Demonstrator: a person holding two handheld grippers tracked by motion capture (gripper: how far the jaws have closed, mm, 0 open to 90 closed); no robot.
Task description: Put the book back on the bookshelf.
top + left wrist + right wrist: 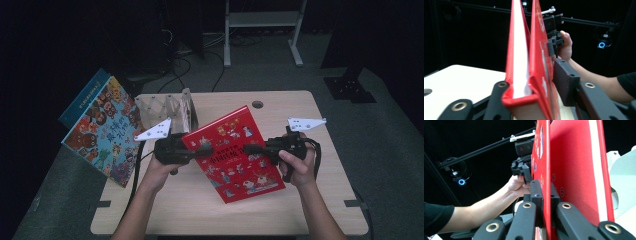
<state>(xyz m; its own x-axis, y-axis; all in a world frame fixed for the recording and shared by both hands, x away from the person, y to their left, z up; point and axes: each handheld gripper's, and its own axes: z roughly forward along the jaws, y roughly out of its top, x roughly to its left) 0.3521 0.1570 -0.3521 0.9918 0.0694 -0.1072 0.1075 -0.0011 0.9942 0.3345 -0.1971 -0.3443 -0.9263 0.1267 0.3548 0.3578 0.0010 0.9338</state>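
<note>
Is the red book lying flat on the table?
No, the red book is held up off the table between both tools.

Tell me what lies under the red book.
The red book is held above the wooden table by the left gripper and right gripper. Bare tabletop surrounds it; the patch directly beneath is covered. Whether it touches the table is unclear.

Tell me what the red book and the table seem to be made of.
Red book: hardcover, likely board with a glossy printed cover; stiff covers overhang white paper pages in the left gripper view. Table: pale wood-look top, probably laminate, matte with faint grain.
</note>
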